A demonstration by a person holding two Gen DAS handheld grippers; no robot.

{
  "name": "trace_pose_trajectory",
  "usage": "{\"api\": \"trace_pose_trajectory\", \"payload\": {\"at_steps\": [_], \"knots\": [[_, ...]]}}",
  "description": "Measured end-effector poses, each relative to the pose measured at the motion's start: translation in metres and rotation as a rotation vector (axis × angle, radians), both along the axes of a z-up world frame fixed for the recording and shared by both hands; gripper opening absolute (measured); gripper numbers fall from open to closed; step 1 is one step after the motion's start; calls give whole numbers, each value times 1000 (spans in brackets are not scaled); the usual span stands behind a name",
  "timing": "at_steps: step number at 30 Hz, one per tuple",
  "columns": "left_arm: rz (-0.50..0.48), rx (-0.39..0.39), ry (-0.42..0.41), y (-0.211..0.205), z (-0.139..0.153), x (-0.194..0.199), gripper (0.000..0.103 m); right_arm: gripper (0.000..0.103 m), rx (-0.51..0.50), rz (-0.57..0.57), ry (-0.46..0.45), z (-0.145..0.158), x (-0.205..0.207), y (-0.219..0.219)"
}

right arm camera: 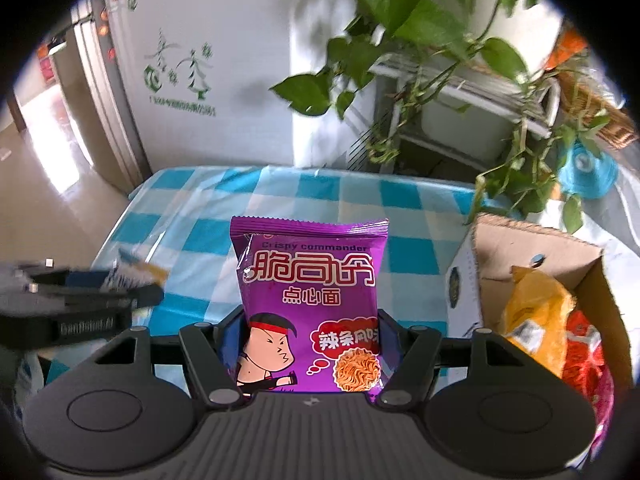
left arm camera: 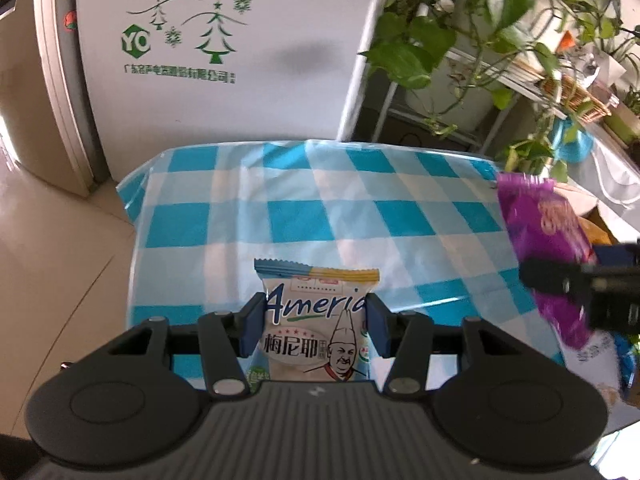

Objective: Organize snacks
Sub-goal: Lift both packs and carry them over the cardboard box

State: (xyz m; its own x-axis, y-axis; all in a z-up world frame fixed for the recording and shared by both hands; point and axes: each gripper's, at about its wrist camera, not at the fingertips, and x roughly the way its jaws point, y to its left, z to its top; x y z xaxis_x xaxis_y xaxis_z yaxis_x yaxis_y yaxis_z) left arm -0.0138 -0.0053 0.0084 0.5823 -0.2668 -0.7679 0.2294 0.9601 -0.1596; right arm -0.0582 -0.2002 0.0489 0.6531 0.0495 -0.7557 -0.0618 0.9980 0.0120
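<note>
Both grippers are carrying a packet each, held above the table [left arm camera: 192, 216] with its blue-check cloth. Left gripper [left arm camera: 316, 326] is clamping the white Ameria snack packet [left arm camera: 316, 320] across its lower middle, blue pads pressing both side edges, top seal standing upright and free. Right gripper [right arm camera: 310, 342] is doing the same with the purple noodle-snack packet [right arm camera: 312, 300], gripping low on the sides, packet upright and facing the camera. Judging by the puffed film, both are light, air-filled, crinkly and a bit slippery, with crushable contents; side-edge hold near the middle looks right, light squeeze only, otherwise the noodles or biscuit are going to crack. Both tools are pointing roughly level toward the far edge of the table, left one sitting left of the right one, each showing blurred in the other's view. At the right edge a cardboard box [right arm camera: 476, 256] is standing open with a yellow packet [right arm camera: 532, 312] and a red packet [right arm camera: 584, 356] already inside, likely the drop target. Beyond the far edge: white appliance carton [left arm camera: 240, 60] and trailing green plant [right arm camera: 400, 20].
</note>
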Motion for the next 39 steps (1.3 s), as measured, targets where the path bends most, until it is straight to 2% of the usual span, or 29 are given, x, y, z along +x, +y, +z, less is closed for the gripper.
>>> {"api": "trace_pose_trajectory", "payload": {"at_steps": [13, 18, 26, 35, 39], "knots": [[-113, -59, -57, -63, 35, -27, 51, 72, 32, -96, -116, 33, -23, -63], [-164, -76, -74, -91, 46, -36, 51, 72, 28, -139, -145, 41, -34, -89], [-269, -105, -107, -144, 67, -51, 51, 72, 77, -230, -177, 52, -55, -139], [-385, -131, -108, -202, 73, -67, 51, 72, 123, -398, -216, 58, -82, -196], [-427, -144, -97, -223, 70, -73, 51, 72, 133, -420, -229, 61, -90, -205]]}}
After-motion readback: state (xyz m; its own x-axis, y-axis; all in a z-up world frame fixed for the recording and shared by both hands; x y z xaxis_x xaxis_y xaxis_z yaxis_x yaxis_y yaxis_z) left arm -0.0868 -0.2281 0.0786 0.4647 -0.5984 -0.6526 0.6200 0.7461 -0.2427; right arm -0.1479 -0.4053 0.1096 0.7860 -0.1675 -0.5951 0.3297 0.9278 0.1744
